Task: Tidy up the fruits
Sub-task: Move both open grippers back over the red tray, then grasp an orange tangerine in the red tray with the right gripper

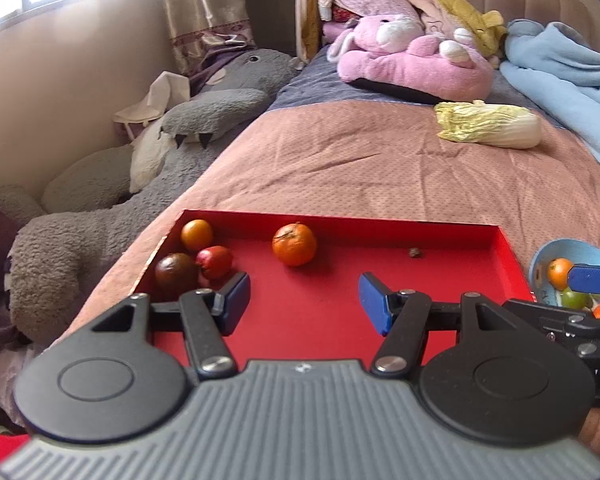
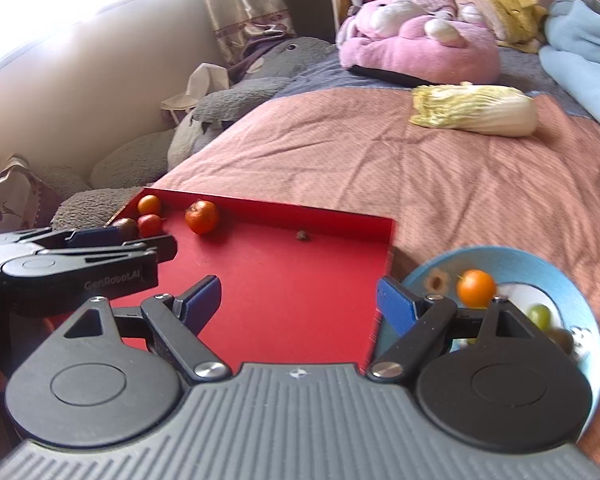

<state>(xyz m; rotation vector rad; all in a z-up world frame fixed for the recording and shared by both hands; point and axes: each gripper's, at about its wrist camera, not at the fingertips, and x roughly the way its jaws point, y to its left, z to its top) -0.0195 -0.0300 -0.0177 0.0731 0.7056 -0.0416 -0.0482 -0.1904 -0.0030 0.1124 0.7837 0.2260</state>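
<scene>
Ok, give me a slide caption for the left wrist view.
Open left gripper over red tray holding four fruits; blue bowl at right.

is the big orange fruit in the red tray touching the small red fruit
Apart. In the left wrist view, bare red tray floor shows between the big orange fruit and the small red fruit.

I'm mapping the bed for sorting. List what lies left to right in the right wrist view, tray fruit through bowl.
Small orange fruit → large orange → small brown bit → red tray's right wall → blue bowl, holding an orange and a green fruit.
</scene>
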